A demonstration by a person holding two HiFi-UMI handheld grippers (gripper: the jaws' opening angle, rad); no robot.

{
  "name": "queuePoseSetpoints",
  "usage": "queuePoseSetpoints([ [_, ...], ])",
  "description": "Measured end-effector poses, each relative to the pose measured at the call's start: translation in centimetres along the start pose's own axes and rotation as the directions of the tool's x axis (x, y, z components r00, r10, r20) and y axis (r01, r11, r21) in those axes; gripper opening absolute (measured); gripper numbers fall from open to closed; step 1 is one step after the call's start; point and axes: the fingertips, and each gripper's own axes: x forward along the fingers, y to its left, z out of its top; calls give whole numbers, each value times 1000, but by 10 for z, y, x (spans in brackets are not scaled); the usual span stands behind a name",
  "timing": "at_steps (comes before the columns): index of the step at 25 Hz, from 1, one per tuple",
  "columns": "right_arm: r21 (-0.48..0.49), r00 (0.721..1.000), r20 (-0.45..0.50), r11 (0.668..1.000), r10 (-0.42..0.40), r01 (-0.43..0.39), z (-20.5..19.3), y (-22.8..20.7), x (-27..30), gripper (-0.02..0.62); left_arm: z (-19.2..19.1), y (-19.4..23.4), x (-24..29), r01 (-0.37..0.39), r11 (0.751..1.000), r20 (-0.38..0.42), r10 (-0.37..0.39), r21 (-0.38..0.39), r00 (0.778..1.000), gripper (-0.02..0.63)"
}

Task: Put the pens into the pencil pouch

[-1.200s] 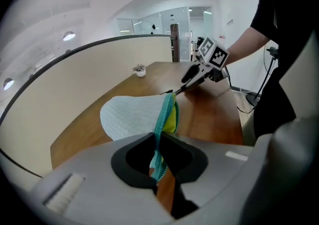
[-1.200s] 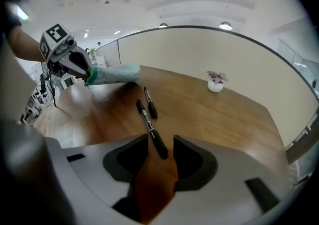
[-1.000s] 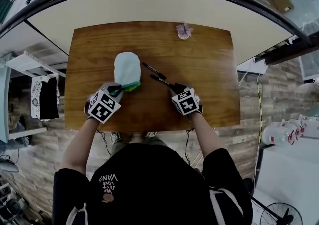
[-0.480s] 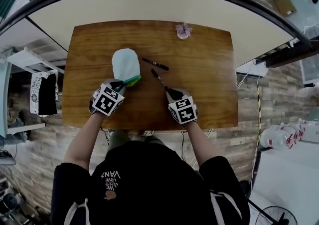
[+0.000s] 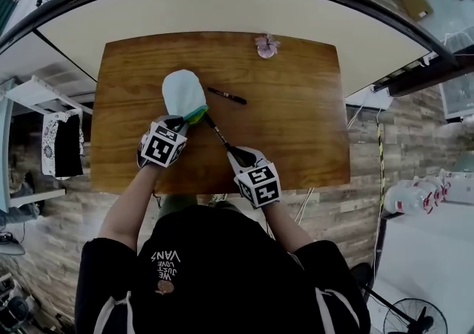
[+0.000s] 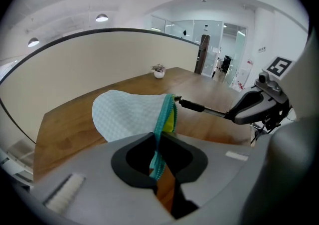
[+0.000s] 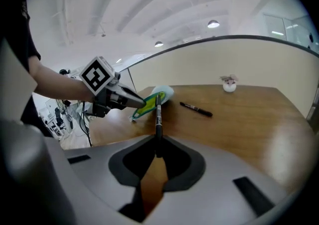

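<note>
Feeding the first pen into the pouch was the step in hand.

- Left gripper (image 6: 158,156): jaws pressed together on the zipper (image 6: 162,119) edge of the pouch (image 6: 127,114), lifting the mouth off the table (image 5: 296,118).
- Right gripper (image 7: 157,151): jaws pinched on the rear end of the pen (image 7: 158,116). The barrel ran straight out ahead, and its tip sat just beside the pouch mouth. It did not look to be inside yet.
- Second pen (image 5: 227,95): lay flat on the table beyond the pouch mouth, clear of both grippers and untouched.
- Plant (image 5: 266,45): small, in a pot at the far edge of the table, well out of the way.

Next move, as I judged it: push the pen along its own line through the opening while the left gripper keeps the lip raised, then let go once most of the barrel is in. The gap looked narrow, so the tip could catch on the zipper teeth or slide under the fabric.

Materials:
- Pouch: soft, pale mint cloth with a fine check weave and a rounded closed end. It lay limp and flat, and would likely bunch if shoved.
- Zipper: teal tape.
- Lining (image 6: 172,119): yellow, showing at the mouth.
- Pens: slim, rigid, black cylinders with a smooth, slightly glossy finish.
- Table: wood-grain brown with a satin sheen and rounded corners.
</note>
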Motion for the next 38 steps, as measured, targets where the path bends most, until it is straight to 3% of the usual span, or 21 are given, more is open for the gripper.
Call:
queuePoseSetpoints([
  [11, 124, 996, -83, 992, -28, 38, 10, 24, 26, 54, 14, -15, -4, 71, 997, 59, -72, 2, 996, 44],
  [16, 259, 998, -65, 966, -13, 30, 30, 33, 42, 54, 9, -11, -11, 103, 994, 69, -105, 27, 992, 44],
  [20, 439, 1000, 0, 898, 19, -18, 47, 37, 52, 54, 5, -10, -15, 136, 990, 86, -138, 27, 987, 44],
  [25, 691, 989, 135, 709, 66, -142, 74, 34, 64, 54, 7, -9, -23, 186, 983, 118, -184, -6, 976, 43],
  [27, 725, 984, 165, 668, 65, -166, 84, 32, 71, 54, 10, -8, -26, 214, 976, 140, -207, -37, 968, 43],
  [33, 761, 970, 238, 613, 42, -213, 113, 22, 91, 54, 18, 2, -36, 290, 945, 219, -254, -153, 942, 43],
  [38, 730, 935, 347, 607, 67, -314, 150, 24, 98, 68, 29, 19, -44, 358, 884, 313, -263, -300, 913, 41],
])
